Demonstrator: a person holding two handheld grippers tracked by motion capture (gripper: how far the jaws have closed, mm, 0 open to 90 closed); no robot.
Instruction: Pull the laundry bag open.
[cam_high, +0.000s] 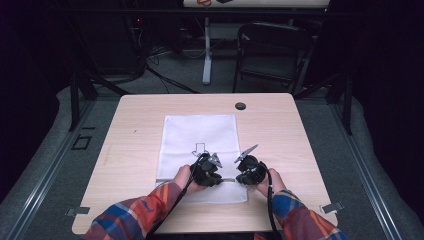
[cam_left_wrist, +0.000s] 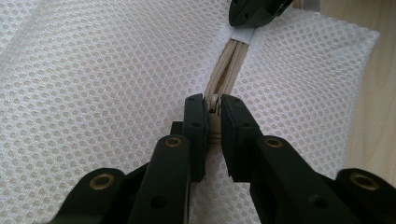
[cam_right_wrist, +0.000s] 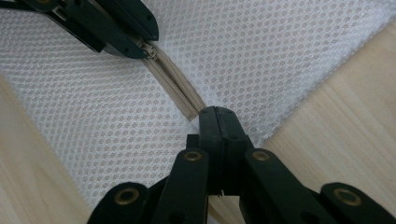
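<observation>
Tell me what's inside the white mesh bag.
Nothing shows through the mesh bag, which lies flat on the table. The left hand-held gripper pinches the zipper slider; whatever lies under the grippers is hidden.

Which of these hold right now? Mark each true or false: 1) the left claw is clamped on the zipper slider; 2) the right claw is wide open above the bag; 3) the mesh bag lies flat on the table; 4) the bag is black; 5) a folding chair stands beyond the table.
1) True: the left claw is closed on the zipper slider.
2) False: the right claw is shut, pinching the end of the zipper at the bag's edge.
3) True: the mesh bag lies flat on the table.
4) False: it is white with a beige zipper.
5) True: a folding chair stands beyond the table.
</observation>
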